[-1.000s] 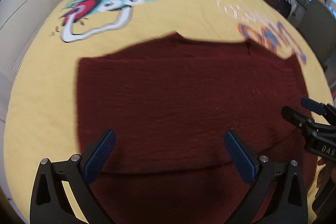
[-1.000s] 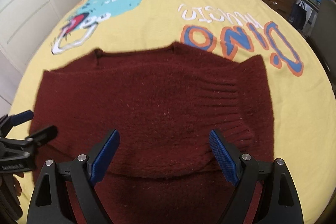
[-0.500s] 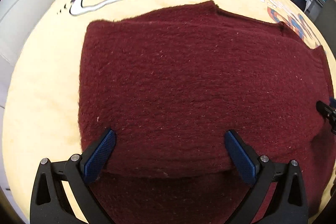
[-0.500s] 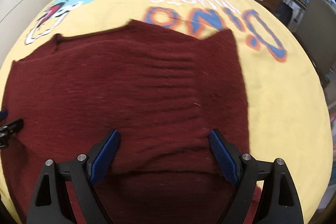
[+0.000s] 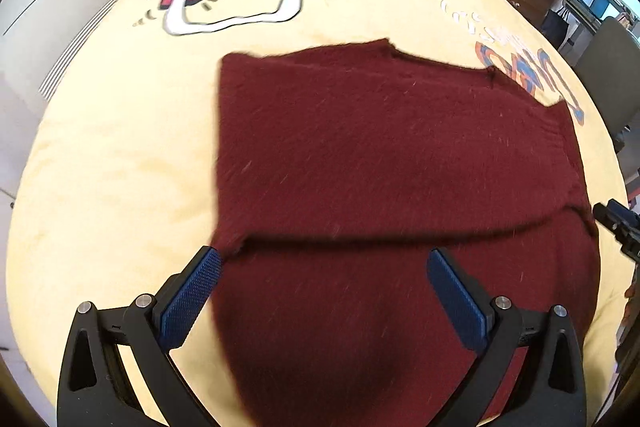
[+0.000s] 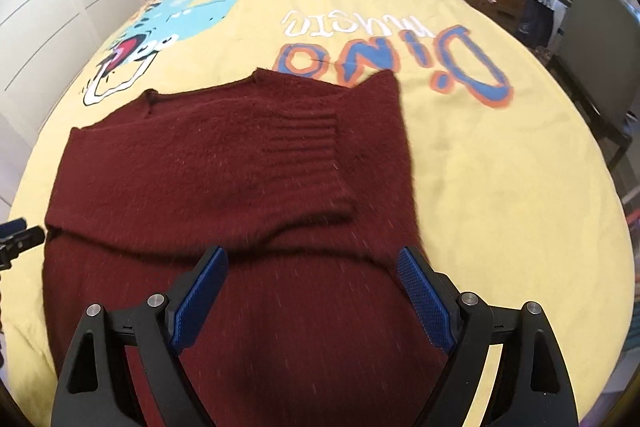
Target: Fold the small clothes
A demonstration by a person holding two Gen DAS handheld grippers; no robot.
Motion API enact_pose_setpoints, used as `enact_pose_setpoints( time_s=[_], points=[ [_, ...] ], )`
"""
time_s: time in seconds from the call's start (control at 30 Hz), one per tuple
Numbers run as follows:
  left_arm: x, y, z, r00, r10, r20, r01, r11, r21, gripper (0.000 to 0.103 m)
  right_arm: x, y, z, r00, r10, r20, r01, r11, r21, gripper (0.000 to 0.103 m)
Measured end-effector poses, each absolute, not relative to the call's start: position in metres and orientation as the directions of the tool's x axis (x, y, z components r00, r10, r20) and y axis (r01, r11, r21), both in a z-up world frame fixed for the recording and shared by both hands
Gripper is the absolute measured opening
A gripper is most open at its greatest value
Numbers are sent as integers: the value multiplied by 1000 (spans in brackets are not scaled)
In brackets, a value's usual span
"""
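I've got both the left gripper (image 5: 320,291) and right gripper (image 6: 312,291) spread wide, holding nothing, over the near half of the folded maroon sweater (image 6: 224,163) lying flat on the yellow dinosaur bedspread (image 6: 500,187), ribbed cuff (image 6: 308,131) at 12 o'clock.

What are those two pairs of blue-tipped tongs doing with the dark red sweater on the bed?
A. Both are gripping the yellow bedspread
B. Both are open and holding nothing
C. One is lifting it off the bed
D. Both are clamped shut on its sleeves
B: the left tongs and right tongs both stand spread wide with nothing between them, above the sweater lying on the bedspread.
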State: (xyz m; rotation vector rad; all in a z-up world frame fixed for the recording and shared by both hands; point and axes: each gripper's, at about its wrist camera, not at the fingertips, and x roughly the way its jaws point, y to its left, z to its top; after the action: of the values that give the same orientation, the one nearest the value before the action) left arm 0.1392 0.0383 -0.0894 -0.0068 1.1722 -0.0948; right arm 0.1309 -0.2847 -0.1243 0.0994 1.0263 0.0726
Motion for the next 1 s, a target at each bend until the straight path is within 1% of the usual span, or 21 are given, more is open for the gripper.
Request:
enact_pose_setpoints(
  time_s=[0.27, 0.37, 0.47, 0.77, 0.83, 0.87, 0.93, 0.97, 1.0],
  points=[
    [64, 63, -98, 348, -34, -937, 30, 999, -26, 102, 55, -305, -140, 521, 87, -849, 70, 987, 143, 88],
    [40, 63, -104, 342, -51, -938, 31, 999, -43, 102, 34, -312, -150, 496, 97, -863, 79, 985, 156, 88],
    [28, 64, -112, 320, -68, -945, 27, 998, -63, 102, 18, -317, -159, 467, 91, -879, 94, 984, 152, 88],
    [7, 57, -144, 244, -87, -966, 37, 996, -80, 102, -8, -328, -191, 359, 165, -919, 138, 964, 227, 88],
    [1, 52, -152, 212, -108, -971, 47, 994, -101, 101, -9, -329, -196, 328, 171, -929, 143, 963, 228, 88],
    [-3, 49, -157, 191, -124, -974, 57, 992, -115, 100, -9, -329, -199, 306, 178, -935, 147, 962, 231, 88],
    [-8, 42, -167, 155, -138, -978, 79, 989, -127, 95, -9, -328, -205, 259, 190, -947, 151, 960, 234, 88],
    [-11, 38, -172, 138, -136, -981, 90, 988, -124, 87, -9, -327, -207, 245, 191, -951, 149, 961, 231, 88],
    [-13, 35, -175, 131, -132, -983, 97, 988, -120, 78, -9, -326, -208, 235, 190, -953, 147, 963, 228, 85]
  ],
)
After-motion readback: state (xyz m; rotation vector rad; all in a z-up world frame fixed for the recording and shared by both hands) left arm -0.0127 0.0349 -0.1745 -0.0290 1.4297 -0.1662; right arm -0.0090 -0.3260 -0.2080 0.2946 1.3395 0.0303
